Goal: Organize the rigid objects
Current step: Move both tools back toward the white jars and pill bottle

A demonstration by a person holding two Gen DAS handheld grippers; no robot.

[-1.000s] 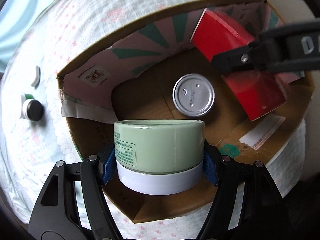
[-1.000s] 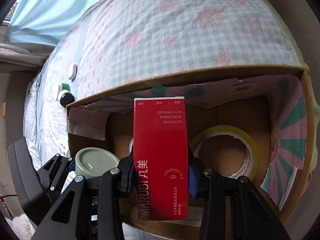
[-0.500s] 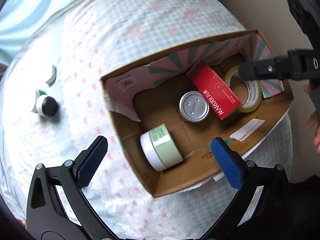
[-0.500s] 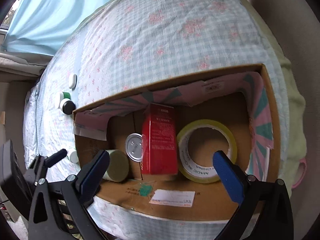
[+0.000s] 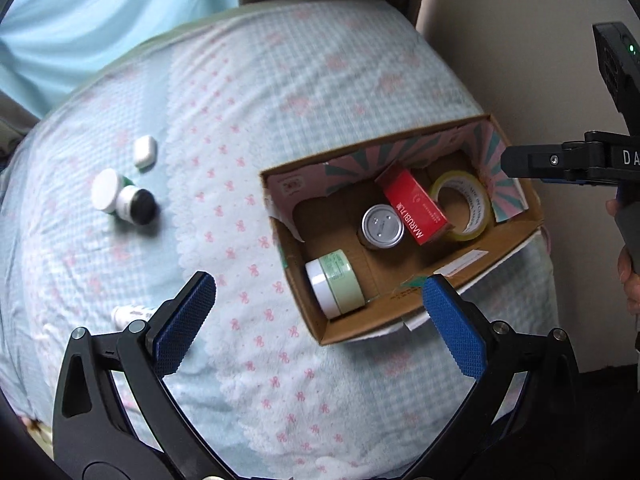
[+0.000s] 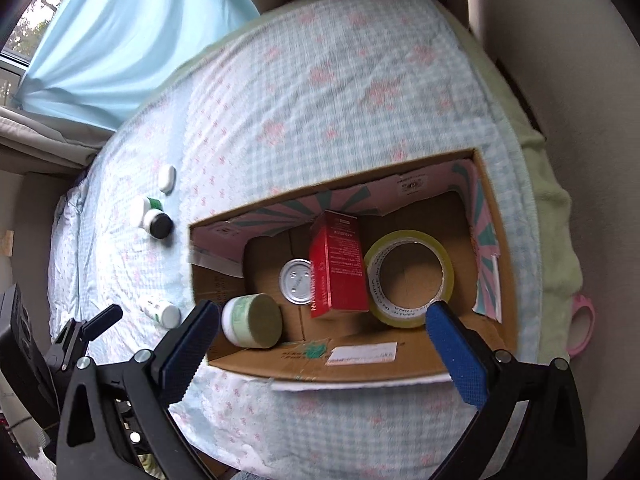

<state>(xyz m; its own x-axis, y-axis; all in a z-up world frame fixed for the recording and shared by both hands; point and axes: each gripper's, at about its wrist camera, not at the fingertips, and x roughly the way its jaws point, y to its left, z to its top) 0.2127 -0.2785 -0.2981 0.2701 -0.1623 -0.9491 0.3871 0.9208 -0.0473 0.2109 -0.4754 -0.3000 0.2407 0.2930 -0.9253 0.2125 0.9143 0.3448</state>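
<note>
Remaining items: lying on the patterned bedspread (image 5: pixel 280 92) at the left of the left wrist view: a black-capped bottle (image 5: pixel 134 205), a white disc (image 5: pixel 105 196) touching it, a small white case (image 5: pixel 145 151) just above, and a small white tube (image 5: pixel 130 314) beside the left finger.
Stored items: in the cardboard box (image 5: pixel 472 276), right of centre: a green jar (image 5: pixel 336 282) on its side at the near end, a silver-lidded can (image 5: pixel 383 226), a red carton (image 5: pixel 414 208) and a tape roll (image 5: pixel 464 202) at the far end.
Left gripper (image 5: pixel 320 320): spread wide, holding nothing, over the bedspread and the box's near corner.
Right gripper (image 6: pixel 324 344): spread wide, holding nothing, in front of the box's near wall.
Step in hand: judged to be the reach for the next loose item; the tube lies nearest the left gripper.
Approach: jaws should straddle the tube across its short width and descend squarely.
Grip: soft bedding may sink, so closure should follow a firm seat.
Bottle and disc: these touch; each should be taken singly, from its free side.
Placement: free floor shows between jar and can.
Risk: the jar on its side may roll if nudged.
</note>
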